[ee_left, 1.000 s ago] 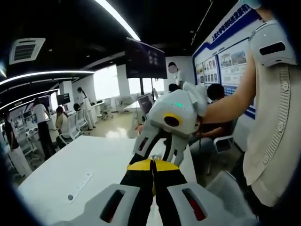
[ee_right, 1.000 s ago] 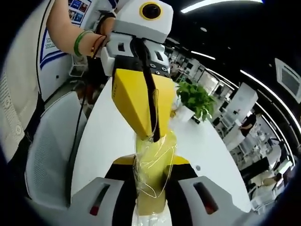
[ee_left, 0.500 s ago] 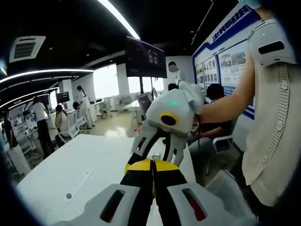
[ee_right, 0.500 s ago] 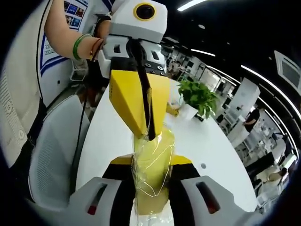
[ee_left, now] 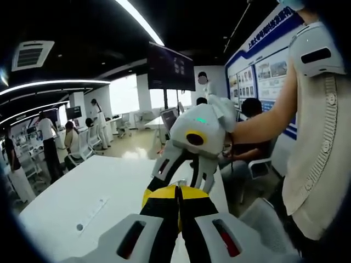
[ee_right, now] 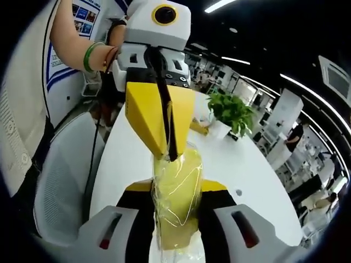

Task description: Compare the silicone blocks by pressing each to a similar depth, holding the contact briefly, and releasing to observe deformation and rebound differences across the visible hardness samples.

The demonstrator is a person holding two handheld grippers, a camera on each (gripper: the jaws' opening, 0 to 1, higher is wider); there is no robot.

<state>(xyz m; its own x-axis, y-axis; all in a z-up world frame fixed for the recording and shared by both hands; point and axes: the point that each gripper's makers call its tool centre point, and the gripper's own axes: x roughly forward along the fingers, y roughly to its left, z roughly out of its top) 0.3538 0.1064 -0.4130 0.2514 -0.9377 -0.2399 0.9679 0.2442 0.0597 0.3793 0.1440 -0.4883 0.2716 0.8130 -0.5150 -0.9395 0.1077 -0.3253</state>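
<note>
you are working in an open-plan office or demonstration lab. long white tables (ee_left: pixel 82 192) run down the room beneath linear ceiling lights (ee_left: pixel 140 22), with a ceiling air-conditioning vent (ee_left: pixel 30 55). a large dark screen (ee_left: pixel 170 68) hangs overhead; blue-framed display boards (ee_left: pixel 263 71) line one wall. mesh office chairs (ee_right: pixel 63 181), a potted plant (ee_right: pixel 230 112) and several people at desks (ee_left: pixel 49 137) stand around you.
</note>
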